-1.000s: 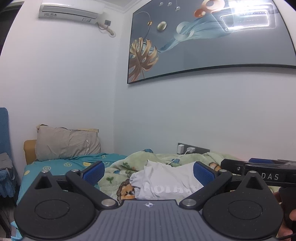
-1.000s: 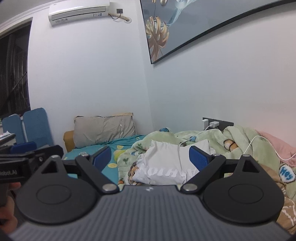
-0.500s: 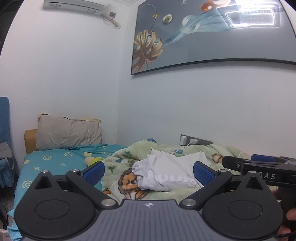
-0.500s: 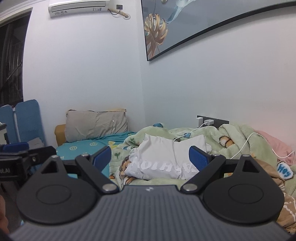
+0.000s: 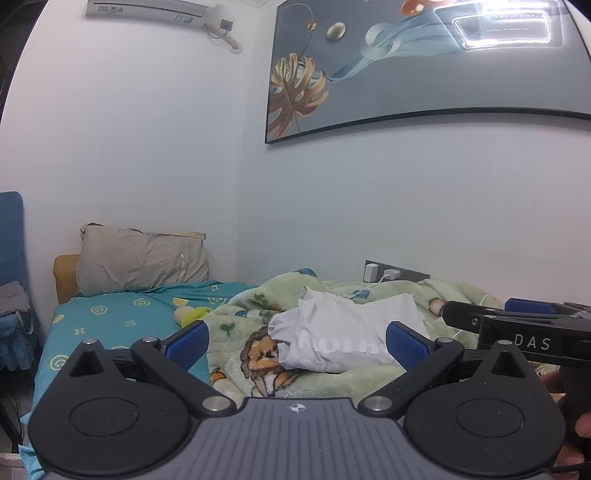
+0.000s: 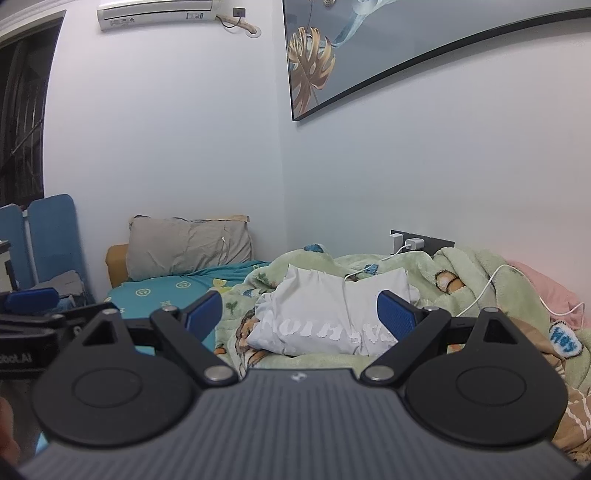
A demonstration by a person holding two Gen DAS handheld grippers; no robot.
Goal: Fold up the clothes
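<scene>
Green blanket (image 5: 332, 373) (rumpled) covers the bed (image 5: 110, 317).

Walls: plain pale white wall (image 5: 147, 166)
Wall unit: air conditioner (image 6: 155, 13), high
Art: framed leaf picture (image 5: 424, 62), glare
Bed: teal sheet (image 5: 122, 317), grey pillow (image 5: 140, 264), green blanket (image 6: 472, 273)
Socket: power strip (image 6: 423, 242), white charger
Left edge: blue chair (image 6: 51, 236)

White garment (image 5: 343, 338): print reads only in part, lower edge sunk in green blanket (image 5: 332, 380) folds, right end behind blue fingertip (image 5: 406, 345).
Wall picture (image 5: 424, 62): cut by top and right edges, glare over upper right.
Air conditioner (image 6: 155, 14): top cut off, label too small.
Hand (image 5: 576, 424) at right edge: mostly out of frame.
Charger cable (image 6: 491, 291): far end lost in blanket.
</scene>
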